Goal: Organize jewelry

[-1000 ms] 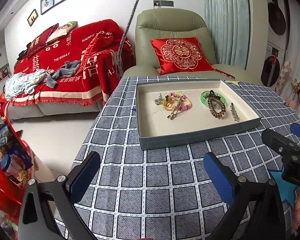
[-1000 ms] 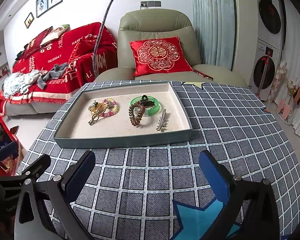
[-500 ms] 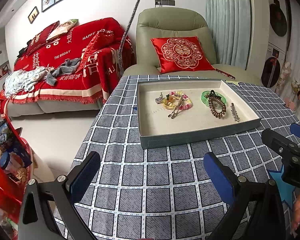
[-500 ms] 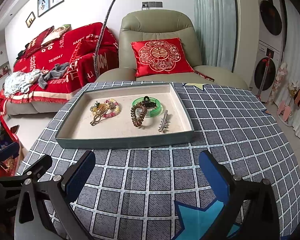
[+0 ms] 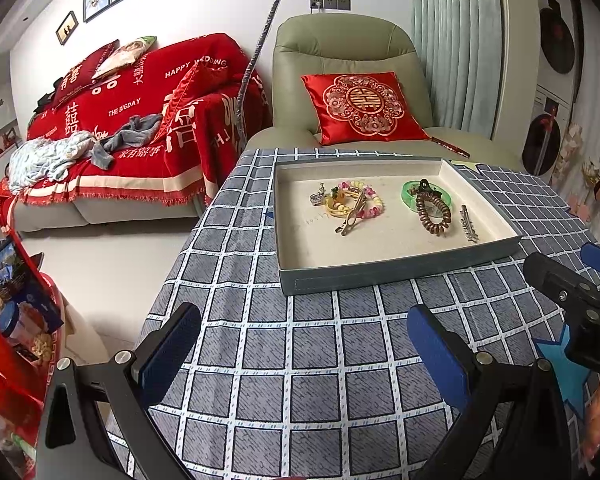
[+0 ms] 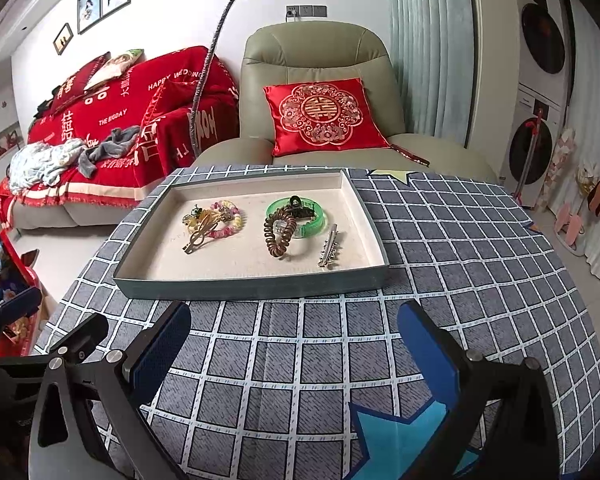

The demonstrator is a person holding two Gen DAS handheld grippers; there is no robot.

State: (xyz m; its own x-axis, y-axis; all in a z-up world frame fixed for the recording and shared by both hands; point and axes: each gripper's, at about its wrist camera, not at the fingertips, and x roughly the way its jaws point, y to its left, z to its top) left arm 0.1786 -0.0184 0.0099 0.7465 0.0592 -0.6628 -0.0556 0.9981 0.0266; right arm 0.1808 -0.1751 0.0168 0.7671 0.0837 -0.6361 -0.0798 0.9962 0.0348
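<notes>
Jewelry lies gathered in the shallow grey rectangular tray with its cream lining, which sits on the desk covered in blue-grey checked cloth. Seen from the right wrist, the tray is at twelve o'clock from the right gripper, whose blue-padded jaws are spread wide and hold nothing. The left gripper is likewise spread and empty, with the tray near its one o'clock.

Inside the tray, two loose clusters show. At ten o'clock, a pink and yellow beaded bracelet lies tangled with a gold-coloured clip. Nearer the centre, a brown coiled hair tie overlaps a translucent green bangle, and a silver leaf-shaped hair clip rests just beside them at four o'clock.

Judging by this, every piece is already in the tray, so the collecting looks done; what may remain is separating the overlapping items, though neither gripper is reaching in.
</notes>
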